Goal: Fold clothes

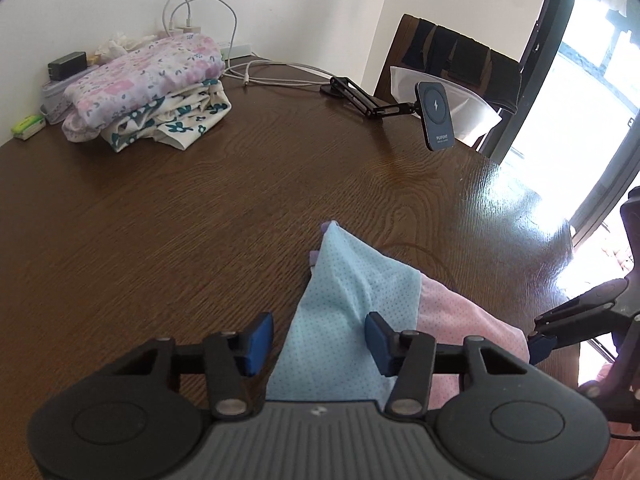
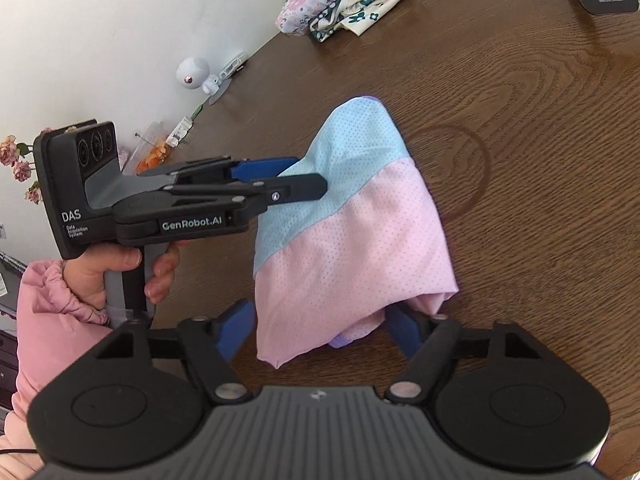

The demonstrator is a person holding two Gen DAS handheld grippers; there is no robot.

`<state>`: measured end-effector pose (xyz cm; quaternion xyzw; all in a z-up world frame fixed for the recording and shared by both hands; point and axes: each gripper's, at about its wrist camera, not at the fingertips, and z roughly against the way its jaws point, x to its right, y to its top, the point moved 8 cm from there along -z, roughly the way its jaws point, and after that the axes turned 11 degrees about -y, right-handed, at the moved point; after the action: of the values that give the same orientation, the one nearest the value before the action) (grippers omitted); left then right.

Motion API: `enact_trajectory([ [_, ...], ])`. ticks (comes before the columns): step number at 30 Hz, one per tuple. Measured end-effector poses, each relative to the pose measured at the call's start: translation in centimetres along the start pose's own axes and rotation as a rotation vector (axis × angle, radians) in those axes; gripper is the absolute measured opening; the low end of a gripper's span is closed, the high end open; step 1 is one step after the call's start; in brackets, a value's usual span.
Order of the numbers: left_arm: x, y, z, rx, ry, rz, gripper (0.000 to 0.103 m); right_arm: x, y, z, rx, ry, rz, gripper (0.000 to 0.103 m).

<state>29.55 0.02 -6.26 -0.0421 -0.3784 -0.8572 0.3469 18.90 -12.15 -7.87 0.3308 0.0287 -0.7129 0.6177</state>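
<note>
A blue-and-pink dotted garment (image 2: 348, 224) lies bunched and partly folded on the brown wooden table (image 2: 520, 120); it also shows in the left wrist view (image 1: 352, 304). My left gripper (image 1: 318, 338) is open, its jaws on either side of the blue part, just above the cloth. In the right wrist view the left gripper (image 2: 304, 178) hovers over the garment's blue left edge. My right gripper (image 2: 324, 330) is open, its blue pads on either side of the garment's pink near edge.
A stack of folded floral clothes (image 1: 148, 92) sits at the table's far left, with chargers and cables (image 1: 256, 68) behind. A phone holder on an arm (image 1: 436, 116) stands at the far right edge near a chair (image 1: 452, 60). A small white camera (image 2: 192, 72) sits by the wall.
</note>
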Motion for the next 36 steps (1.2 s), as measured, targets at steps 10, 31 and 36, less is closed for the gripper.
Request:
enact_trajectory([
  [10, 1.6, -3.6, 1.6, 0.060, 0.022, 0.134, 0.030, 1.8, 1.9, -0.4, 0.012, -0.001, 0.161, 0.018],
  [31, 8.1, -7.9, 6.9, 0.440, 0.217, 0.470, 0.050, 4.1, 5.9, 4.3, 0.048, 0.074, 0.493, 0.050],
  [36, 11.3, -3.2, 6.1, 0.394, 0.171, 0.202, 0.048, 3.7, 8.1, 6.0, 0.163, 0.096, 0.488, 0.050],
])
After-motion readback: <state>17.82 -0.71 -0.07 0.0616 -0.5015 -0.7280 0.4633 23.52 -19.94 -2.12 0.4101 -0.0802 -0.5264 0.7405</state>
